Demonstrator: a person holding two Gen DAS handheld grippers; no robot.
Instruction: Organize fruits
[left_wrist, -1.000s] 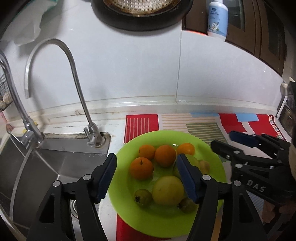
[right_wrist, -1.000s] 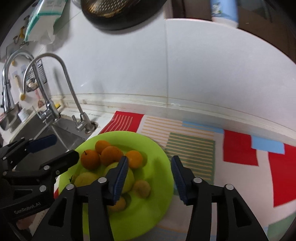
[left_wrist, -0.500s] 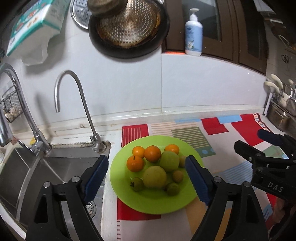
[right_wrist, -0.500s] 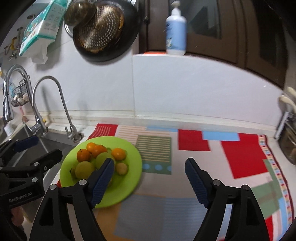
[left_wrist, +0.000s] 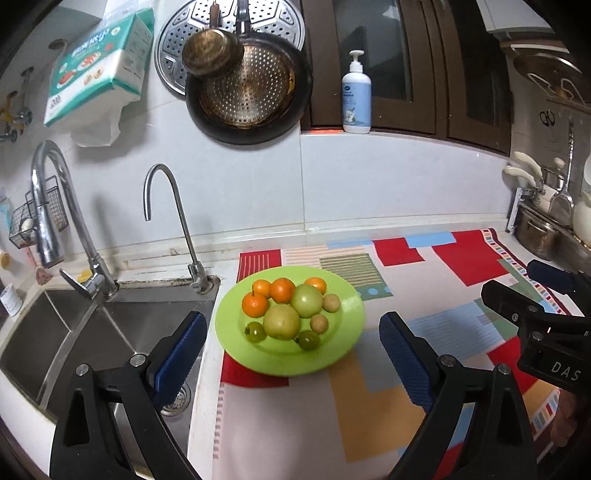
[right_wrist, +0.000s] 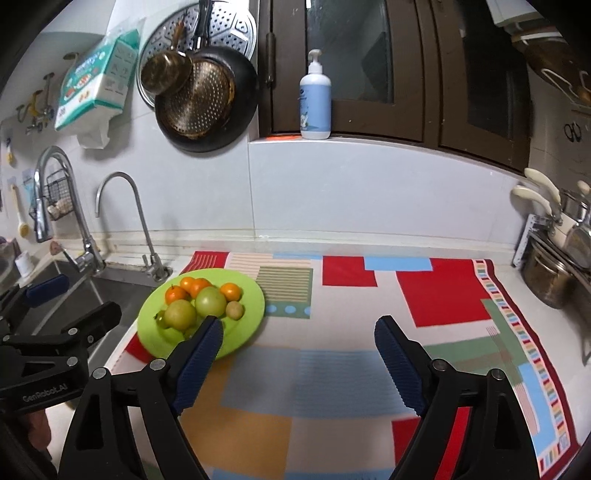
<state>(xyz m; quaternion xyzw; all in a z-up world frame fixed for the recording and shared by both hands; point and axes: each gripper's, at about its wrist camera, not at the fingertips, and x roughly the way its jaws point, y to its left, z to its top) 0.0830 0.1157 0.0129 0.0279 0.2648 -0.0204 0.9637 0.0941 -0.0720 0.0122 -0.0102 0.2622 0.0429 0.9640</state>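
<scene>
A lime-green plate (left_wrist: 343, 332) sits on the patterned mat beside the sink; it also shows in the right wrist view (right_wrist: 251, 314). It holds three oranges (left_wrist: 255, 304), two large green fruits (left_wrist: 281, 321) and several small green and tan fruits (left_wrist: 319, 323). My left gripper (left_wrist: 291, 349) is open and empty, held back from and above the plate. My right gripper (right_wrist: 299, 345) is open and empty over the mat, to the right of the plate. Each gripper shows at the edge of the other's view.
A steel sink (left_wrist: 92, 332) with two taps (left_wrist: 173, 206) lies left of the plate. The colourful mat (right_wrist: 369, 350) covers the counter. Pots and utensils (right_wrist: 554, 266) stand at the far right. Pans (left_wrist: 247, 92) hang on the wall; a soap bottle (right_wrist: 315, 99) stands on the ledge.
Both grippers have pulled back and up from the plate and opened wider. The plate and fruits now look smaller and farther away; the fruits stay on the plate.
</scene>
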